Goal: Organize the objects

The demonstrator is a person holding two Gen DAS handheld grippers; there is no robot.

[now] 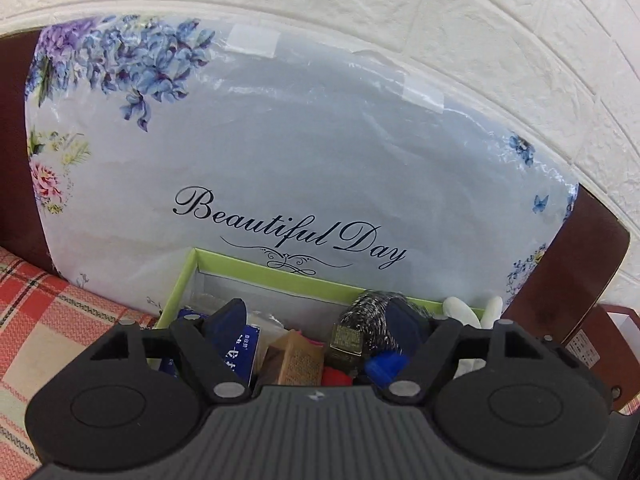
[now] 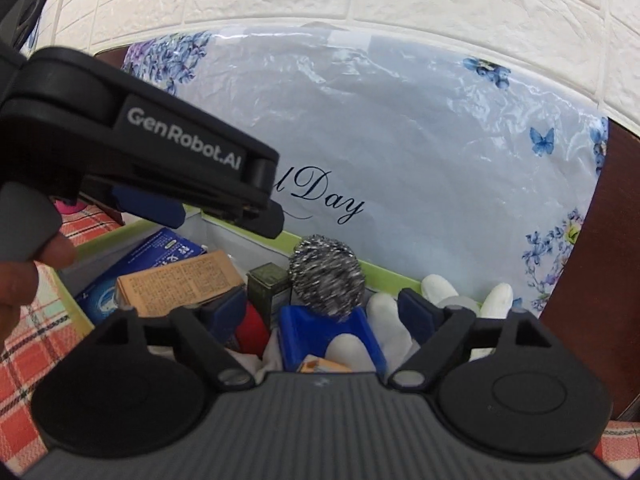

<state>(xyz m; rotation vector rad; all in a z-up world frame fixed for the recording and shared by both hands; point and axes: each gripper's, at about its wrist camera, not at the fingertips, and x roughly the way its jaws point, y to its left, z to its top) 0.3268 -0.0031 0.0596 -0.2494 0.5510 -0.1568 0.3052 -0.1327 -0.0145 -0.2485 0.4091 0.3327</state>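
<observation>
closest to each lens sits the dark ribbed body of its own tongs, with two round black hubs and blue-padded fingers reaching forward.

in the left wrist view, the left tongs stand wide apart, nothing pressed between the pads, poised over a green-rimmed box that rests on a red plaid bedcover. going left to right inside the box: a blue carton with white print, a tan paper-wrapped packet, something red low down, a small olive tin, a steel wool scourer and a blue plastic piece, then white gloves at the right end. behind the box leans a plastic-wrapped pillow printed with flowers and the words "beautiful day", against a brown headboard and a white brick-pattern wall.

in the right wrist view, the left tongs cross the upper left, side on, with a hand gripping the handle. the right tongs also stand wide, holding nothing. below them, left to right, lie the blue carton, the tan packet, the red item, the olive tin, the scourer resting on the blue plastic piece, and the white gloves spilling toward the right pad. the box's green rim runs behind them, touching the pillow.
</observation>
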